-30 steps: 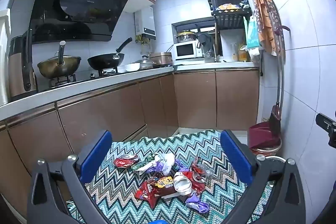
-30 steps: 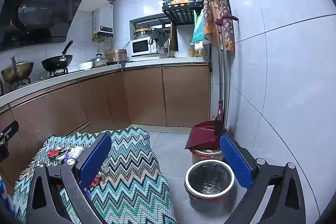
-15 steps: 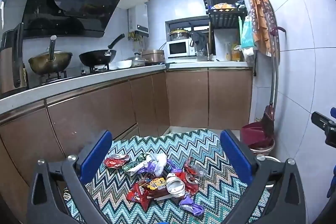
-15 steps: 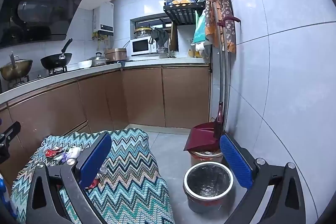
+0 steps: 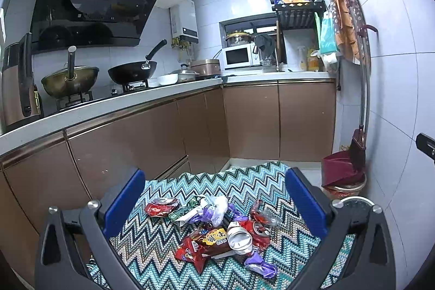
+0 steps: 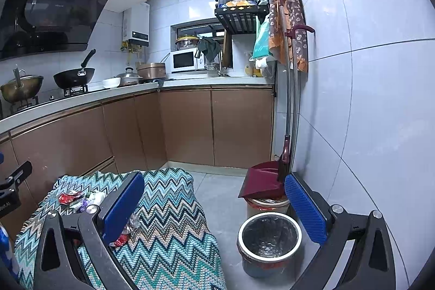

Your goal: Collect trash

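Note:
A heap of trash lies on a zigzag-patterned cloth (image 5: 244, 186): a crushed silver can (image 5: 239, 237), red snack wrappers (image 5: 201, 246), a crushed red can (image 5: 161, 207), a white crumpled bag (image 5: 217, 207) and purple wrappers (image 5: 261, 264). My left gripper (image 5: 214, 204) hovers above the heap, open and empty. My right gripper (image 6: 214, 205) is open too, held over the gap between the cloth (image 6: 168, 222) and a bin lined with a black bag (image 6: 269, 235). Some of the trash (image 6: 81, 199) shows at the left of the right wrist view.
A dark red dustpan (image 6: 262, 182) and broom (image 6: 285, 154) rest on a second bin against the tiled wall. Brown cabinets (image 5: 163, 137) run along the left and back under a white counter with a wok (image 5: 133, 72) and a microwave (image 5: 239, 56). Grey floor (image 6: 225, 197) lies between cloth and bins.
Both cameras have shifted slightly; the left view panned a little so the trash heap sits more centrally between the fingers. Both grippers stay open.

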The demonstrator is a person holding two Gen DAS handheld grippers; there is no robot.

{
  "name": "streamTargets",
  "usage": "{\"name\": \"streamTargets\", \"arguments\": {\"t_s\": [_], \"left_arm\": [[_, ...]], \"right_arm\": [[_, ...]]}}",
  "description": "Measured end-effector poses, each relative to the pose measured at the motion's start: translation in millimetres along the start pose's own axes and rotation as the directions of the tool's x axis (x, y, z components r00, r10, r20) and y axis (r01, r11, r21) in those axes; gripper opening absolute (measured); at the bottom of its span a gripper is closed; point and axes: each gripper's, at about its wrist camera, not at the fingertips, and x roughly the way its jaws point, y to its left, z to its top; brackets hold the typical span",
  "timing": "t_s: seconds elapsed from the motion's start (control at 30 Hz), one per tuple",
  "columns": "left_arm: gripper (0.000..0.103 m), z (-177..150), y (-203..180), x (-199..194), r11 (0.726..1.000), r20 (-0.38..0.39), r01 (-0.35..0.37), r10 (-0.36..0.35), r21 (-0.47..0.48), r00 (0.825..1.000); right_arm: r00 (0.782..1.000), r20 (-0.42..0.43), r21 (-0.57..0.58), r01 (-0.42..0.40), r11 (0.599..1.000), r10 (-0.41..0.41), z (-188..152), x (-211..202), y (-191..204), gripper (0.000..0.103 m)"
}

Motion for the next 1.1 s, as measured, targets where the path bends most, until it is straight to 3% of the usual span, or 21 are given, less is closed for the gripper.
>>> {"name": "streamTargets", "arguments": {"t_s": [1.1], "left_arm": [[0.103,2.0,-5.7,32.3,0.999,-0.063,0.051,-0.051,0.003,0.997]], "right_arm": [[1.0,-0.023,-0.026,0.008,1.0,-0.008,-1.6,17.0,8.1,0.103]]}}
